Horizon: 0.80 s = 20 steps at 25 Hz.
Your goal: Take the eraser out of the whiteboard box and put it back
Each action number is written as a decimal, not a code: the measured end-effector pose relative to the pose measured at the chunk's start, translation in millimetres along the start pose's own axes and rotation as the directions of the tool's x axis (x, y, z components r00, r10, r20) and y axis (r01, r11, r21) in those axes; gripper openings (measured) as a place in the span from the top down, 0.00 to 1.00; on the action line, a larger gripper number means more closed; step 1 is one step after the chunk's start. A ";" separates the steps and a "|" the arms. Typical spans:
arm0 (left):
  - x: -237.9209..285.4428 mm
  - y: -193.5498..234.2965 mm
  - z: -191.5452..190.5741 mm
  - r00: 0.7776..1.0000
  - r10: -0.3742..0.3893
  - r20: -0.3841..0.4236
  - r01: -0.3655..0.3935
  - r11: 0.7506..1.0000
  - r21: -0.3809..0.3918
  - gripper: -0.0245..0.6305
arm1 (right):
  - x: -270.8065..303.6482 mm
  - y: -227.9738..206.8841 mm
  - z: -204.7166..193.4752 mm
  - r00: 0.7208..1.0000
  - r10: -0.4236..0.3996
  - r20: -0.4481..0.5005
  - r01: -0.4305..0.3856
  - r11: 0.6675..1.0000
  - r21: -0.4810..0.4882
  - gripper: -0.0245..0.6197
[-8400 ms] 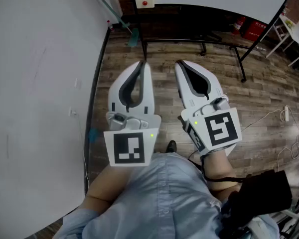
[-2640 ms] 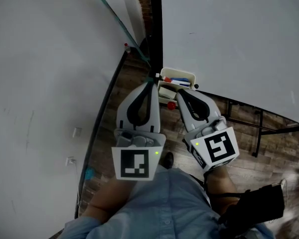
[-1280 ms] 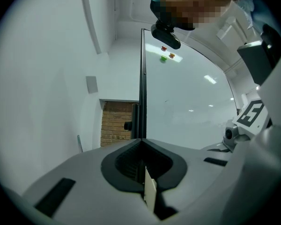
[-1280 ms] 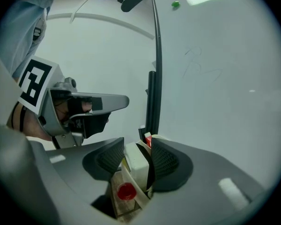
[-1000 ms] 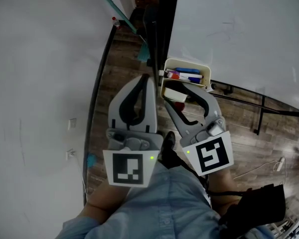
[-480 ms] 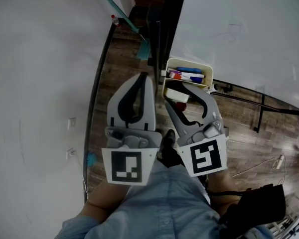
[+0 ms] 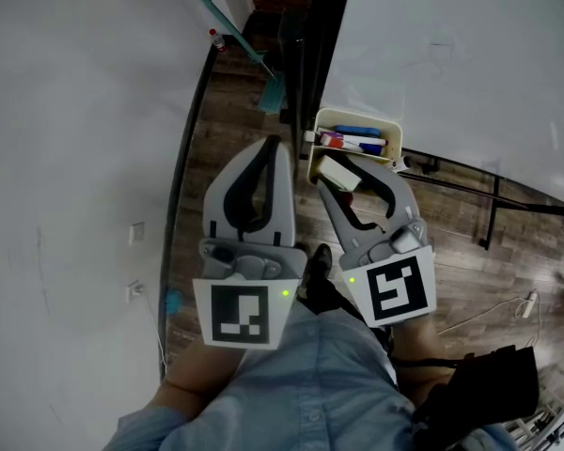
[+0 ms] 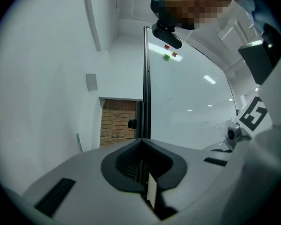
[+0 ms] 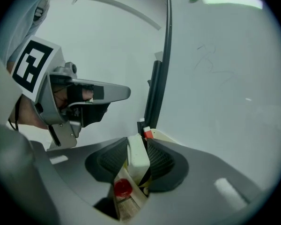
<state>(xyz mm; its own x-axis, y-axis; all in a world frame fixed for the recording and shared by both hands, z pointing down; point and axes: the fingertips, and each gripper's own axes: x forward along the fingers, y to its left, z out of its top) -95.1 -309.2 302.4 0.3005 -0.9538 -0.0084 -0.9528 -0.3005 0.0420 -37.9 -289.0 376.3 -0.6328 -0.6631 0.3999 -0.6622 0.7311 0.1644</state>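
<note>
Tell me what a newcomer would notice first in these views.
The right gripper stands out at the centre of the head view, its fingers closing on the white eraser at the cream box by the lower corner of the whiteboard. Coloured markers lie in the box. The left gripper sits alongside, shut.

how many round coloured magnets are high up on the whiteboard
3, clustered high on the white whiteboard: a red magnet, a green magnet just below it, an orange magnet beside them. Others may be out of frame.
</note>
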 end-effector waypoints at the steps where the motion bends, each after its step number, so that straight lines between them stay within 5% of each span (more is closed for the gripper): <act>1: -1.5 0.6 1.2 1.000 0.003 0.002 -0.003 1.000 0.003 0.96 | -1.1 -1.0 0.4 1.000 0.000 0.005 0.000 1.000 0.017 0.76; 20: -53.8 -36.0 59.2 0.992 0.032 0.121 -0.042 0.995 0.085 0.96 | -83.9 -14.4 61.8 0.968 -0.071 0.242 0.057 0.996 0.064 0.80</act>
<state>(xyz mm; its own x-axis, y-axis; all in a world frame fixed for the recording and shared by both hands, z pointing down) -79.5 -247.4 242.2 0.2625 -0.9564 -0.1276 -0.9649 -0.2591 -0.0429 0.0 -253.8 284.7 -0.6629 -0.7322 0.1567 -0.7213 0.6806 0.1287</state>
